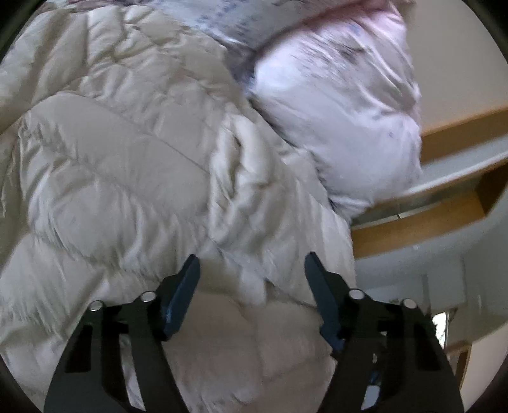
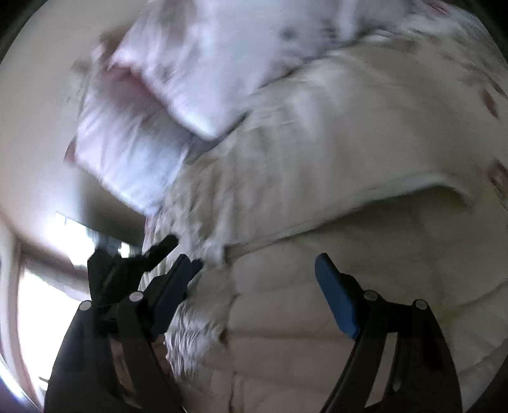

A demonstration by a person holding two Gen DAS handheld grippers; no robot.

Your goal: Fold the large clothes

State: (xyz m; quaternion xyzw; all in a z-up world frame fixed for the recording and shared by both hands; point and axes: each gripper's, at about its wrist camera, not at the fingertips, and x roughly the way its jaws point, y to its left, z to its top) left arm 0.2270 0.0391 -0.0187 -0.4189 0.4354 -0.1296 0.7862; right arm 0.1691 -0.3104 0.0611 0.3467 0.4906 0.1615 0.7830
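Observation:
A large cream quilted puffer coat (image 1: 127,165) lies spread on the bed and fills most of both views; it also shows in the right wrist view (image 2: 333,165). My left gripper (image 1: 252,263) is open, its blue-padded fingers apart just above a puffy fold of the coat, holding nothing. My right gripper (image 2: 258,263) is open too, close over the coat near its furry trim (image 2: 193,333). In the right wrist view the left gripper (image 2: 133,260) shows as a dark shape at the coat's left edge. Both views are blurred.
A white pillow (image 1: 343,104) lies beside the coat at the bed's head, also in the right wrist view (image 2: 165,104). Patterned bedding (image 1: 228,19) lies behind. A wooden headboard with shelf (image 1: 444,203) stands at right. A bright window (image 2: 41,286) is at the lower left.

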